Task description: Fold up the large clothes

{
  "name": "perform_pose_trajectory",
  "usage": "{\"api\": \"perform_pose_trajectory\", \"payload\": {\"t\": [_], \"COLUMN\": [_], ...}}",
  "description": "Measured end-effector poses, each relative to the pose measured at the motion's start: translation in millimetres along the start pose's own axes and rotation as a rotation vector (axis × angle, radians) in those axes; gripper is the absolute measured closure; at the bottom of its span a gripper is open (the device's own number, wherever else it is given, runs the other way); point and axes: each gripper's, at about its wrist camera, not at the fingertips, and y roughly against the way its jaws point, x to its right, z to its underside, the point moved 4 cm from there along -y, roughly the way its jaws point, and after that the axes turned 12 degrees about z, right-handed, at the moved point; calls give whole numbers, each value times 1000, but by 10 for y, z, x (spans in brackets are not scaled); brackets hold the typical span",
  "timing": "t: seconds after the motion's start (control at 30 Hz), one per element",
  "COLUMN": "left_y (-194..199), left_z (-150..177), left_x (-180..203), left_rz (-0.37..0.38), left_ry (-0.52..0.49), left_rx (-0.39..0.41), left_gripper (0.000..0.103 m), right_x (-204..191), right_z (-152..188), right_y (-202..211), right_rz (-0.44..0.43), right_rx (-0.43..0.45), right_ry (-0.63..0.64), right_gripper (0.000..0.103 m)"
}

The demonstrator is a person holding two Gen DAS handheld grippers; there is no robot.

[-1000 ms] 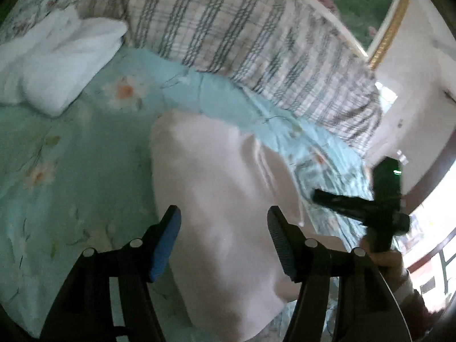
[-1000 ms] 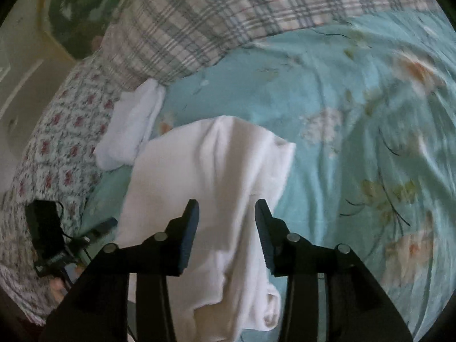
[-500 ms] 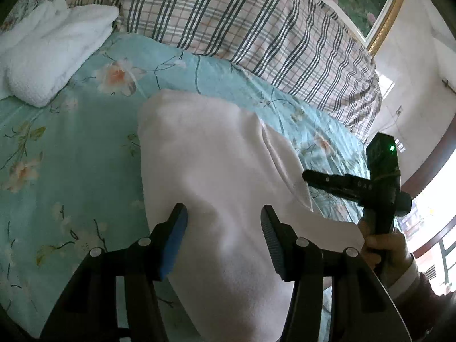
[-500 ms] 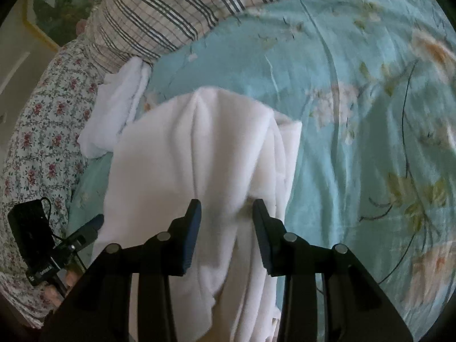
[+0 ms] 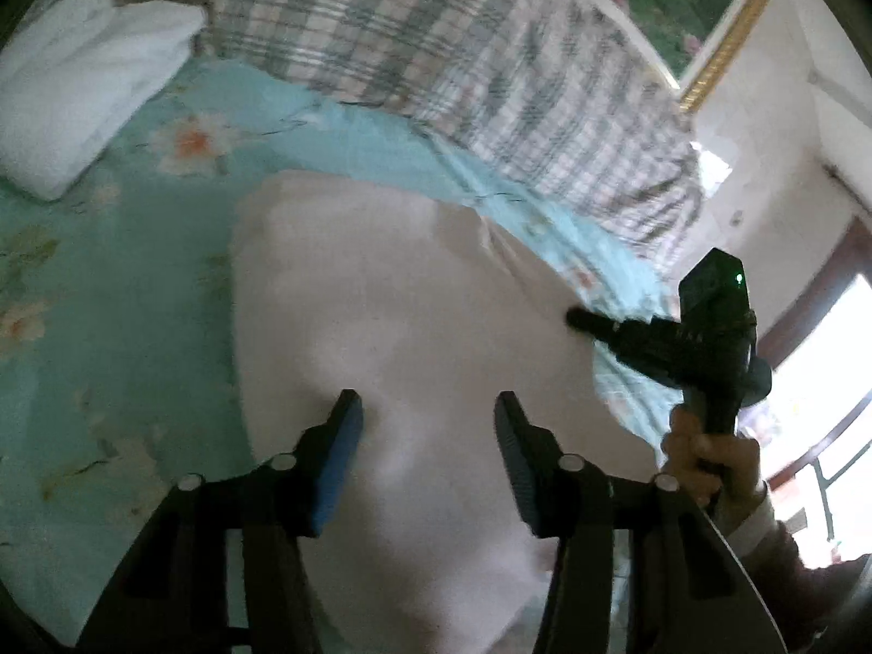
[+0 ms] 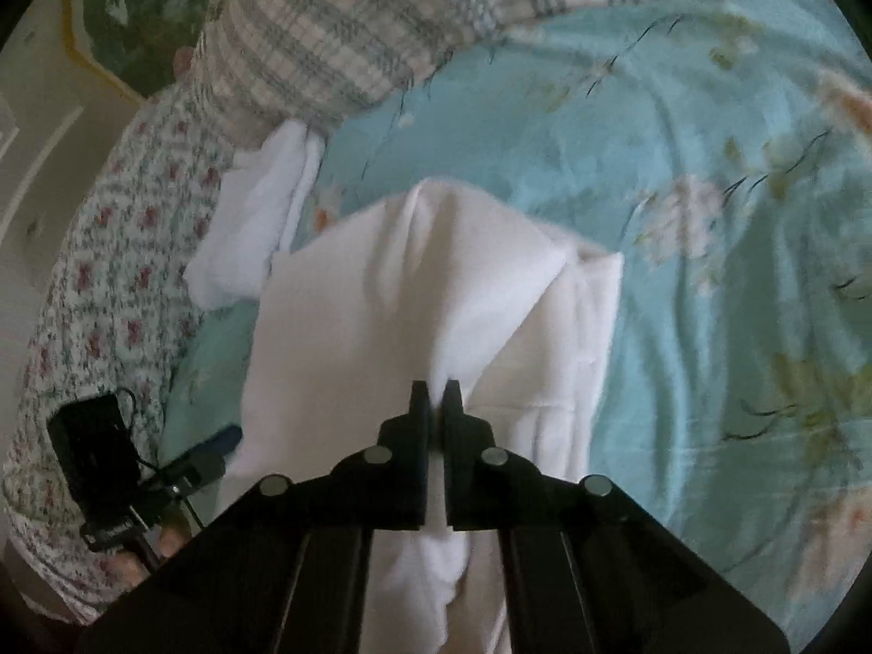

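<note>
A large white garment (image 5: pixel 403 294) lies on the teal floral bedspread (image 5: pixel 109 272); in the right wrist view it (image 6: pixel 381 283) is partly folded with a raised fold at its middle. My left gripper (image 5: pixel 428 419) is open, its fingers just above the garment's near part. My right gripper (image 6: pixel 436 395) is shut on a pinch of the white garment, and it shows at the garment's right edge in the left wrist view (image 5: pixel 577 319). The left gripper also shows at the garment's left edge in the right wrist view (image 6: pixel 218 441).
A folded white towel (image 5: pixel 82 87) lies at the far left, also in the right wrist view (image 6: pixel 256 223). A plaid pillow (image 5: pixel 436 54) runs along the back. A floral pillow (image 6: pixel 109 272) lies at the left. A framed picture (image 5: pixel 697 0) hangs on the wall.
My right gripper has closed on the garment's fold; it was open half a second ago. My left gripper stays open over the garment and has shifted slightly.
</note>
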Motion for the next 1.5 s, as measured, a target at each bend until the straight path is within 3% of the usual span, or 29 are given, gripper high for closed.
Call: {"api": "perform_pose_trajectory", "payload": {"t": [0.1, 0.23, 0.3, 0.43, 0.57, 0.63, 0.7, 0.77, 0.87, 0.93, 1.0, 1.1, 1.27, 1.37, 1.5], "left_y": [-187, -588, -668, -617, -260, -137, -116, -202, -485, -690, -937, -1120, -1091, -870, -383], "left_z": [9, 137, 158, 135, -44, -188, -378, -544, -786, -836, -817, -761, -745, -723, -437], "left_x": [146, 90, 105, 96, 194, 220, 160, 42, -266, -468, -739, -944, -917, -711, -232], "left_rz": [-21, -56, -90, -63, 60, 27, -25, -60, -134, -157, -198, -205, -224, -198, -130], "left_ry": [-43, -45, -74, -46, 15, -14, -46, -55, -54, -47, -16, -15, -38, -37, -108], "left_rx": [-39, -120, -124, -131, -80, -43, -32, -31, -65, -111, -163, -174, -172, -150, -112], "left_gripper": [56, 57, 57, 57, 56, 56, 56, 56, 58, 72, 102, 103, 103, 101, 94], "right_x": [96, 418, 517, 378, -24, -229, -393, -432, -224, 4, 219, 298, 217, 232, 122], "right_z": [-93, 88, 201, 114, -8, -38, -72, -86, -76, -39, -18, -12, -52, -66, 62], "right_y": [319, -77, -311, -81, 255, 189, -41, -268, -531, -583, -638, -712, -760, -709, -390], "right_rz": [9, 194, 226, 280, 183, 96, 70, 83, 177, 211, 179, 154, 206, 195, 168], "right_rx": [79, -25, -98, -42, 105, 113, 92, 85, 57, 46, 33, 32, 65, 52, 46], "right_ry": [-16, -29, -51, -108, -133, -151, -112, -80, -82, -107, -158, -150, -71, -90, -95], "right_gripper": [99, 99, 99, 94, 93, 93, 93, 93, 93, 94, 99, 103, 103, 103, 101]}}
